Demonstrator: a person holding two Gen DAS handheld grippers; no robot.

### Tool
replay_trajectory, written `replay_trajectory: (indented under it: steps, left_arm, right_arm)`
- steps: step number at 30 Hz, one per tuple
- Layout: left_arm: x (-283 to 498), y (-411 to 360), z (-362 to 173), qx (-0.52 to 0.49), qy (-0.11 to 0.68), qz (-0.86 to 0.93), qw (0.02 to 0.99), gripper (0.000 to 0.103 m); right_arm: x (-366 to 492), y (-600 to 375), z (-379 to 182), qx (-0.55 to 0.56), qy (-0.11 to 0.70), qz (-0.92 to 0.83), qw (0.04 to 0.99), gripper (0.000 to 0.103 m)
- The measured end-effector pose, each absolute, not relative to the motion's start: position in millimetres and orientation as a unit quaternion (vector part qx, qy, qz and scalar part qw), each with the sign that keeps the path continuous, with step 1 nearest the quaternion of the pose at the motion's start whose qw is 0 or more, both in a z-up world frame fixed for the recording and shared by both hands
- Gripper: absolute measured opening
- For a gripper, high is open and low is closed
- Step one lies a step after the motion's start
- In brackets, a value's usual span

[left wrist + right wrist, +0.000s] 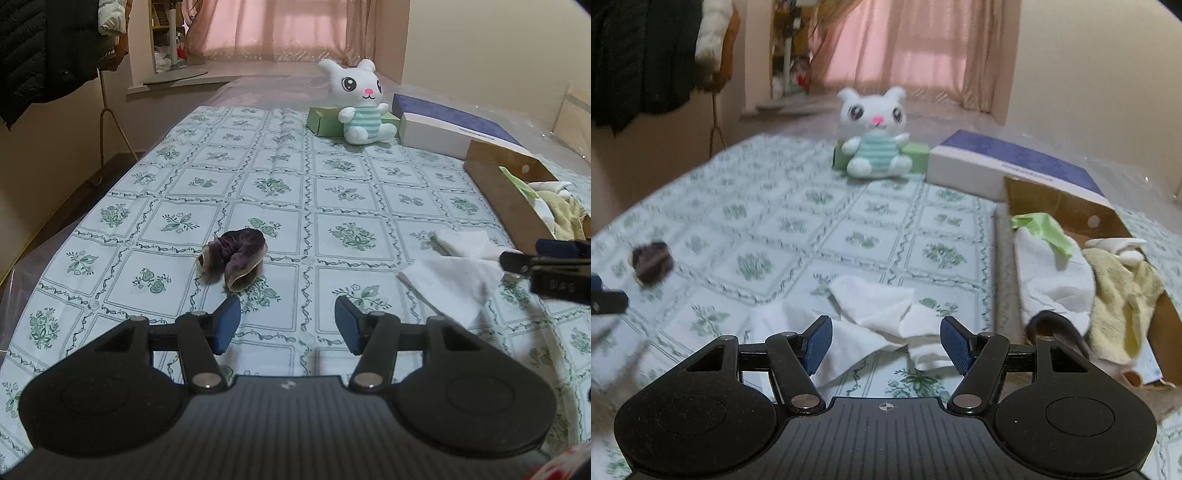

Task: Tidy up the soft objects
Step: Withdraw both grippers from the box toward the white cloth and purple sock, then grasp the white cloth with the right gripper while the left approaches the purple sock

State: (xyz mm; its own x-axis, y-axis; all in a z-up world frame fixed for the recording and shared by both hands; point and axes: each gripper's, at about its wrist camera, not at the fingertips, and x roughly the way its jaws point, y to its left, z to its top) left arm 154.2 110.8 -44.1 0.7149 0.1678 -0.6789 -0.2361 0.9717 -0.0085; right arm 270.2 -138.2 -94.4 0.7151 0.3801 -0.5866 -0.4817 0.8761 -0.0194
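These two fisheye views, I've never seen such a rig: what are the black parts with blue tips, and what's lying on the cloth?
Each picture comes from a camera on a hand-held tool, looking along its two blue-padded fingers. One view is the left tool, the other the right tool. Both stand open and hold nothing. On the floral tablecloth lie a dark purple sock and white socks, the latter just ahead of the right tool. A cardboard box at the right already holds soft cloths. A plush bunny sits at the far end.
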Motion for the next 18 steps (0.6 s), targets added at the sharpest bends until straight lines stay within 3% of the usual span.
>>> replay_trajectory:
  steps: [7, 9, 10, 11, 18]
  left_arm:
    - [161.5, 117.1, -53.7, -0.052, 0.368, 0.113, 0.922, 0.054]
    - [162.6, 118.5, -56.3, -0.054, 0.37, 0.113, 0.921, 0.054]
    - [163.4, 119.3, -57.5, -0.054, 0.371, 0.114, 0.92, 0.054]
    - [163.6, 119.9, -58.5, -0.054, 0.372, 0.114, 0.92, 0.054]
    - [161.7, 122.6, -60.4, -0.059, 0.372, 0.118, 0.919, 0.053]
  right_arm:
    - [284.3, -108.0, -121.3, -0.134, 0.315, 0.24, 0.909, 0.066]
    - [285.9, -105.4, -127.7, -0.138, 0.322, 0.245, 0.904, 0.048]
    - [286.2, -105.8, -130.2, -0.133, 0.329, 0.255, 0.899, 0.024]
    - [285.5, -107.2, -130.9, -0.122, 0.333, 0.265, 0.897, 0.013]
    - [262.6, -120.4, -109.4, -0.011, 0.344, 0.325, 0.881, 0.009]
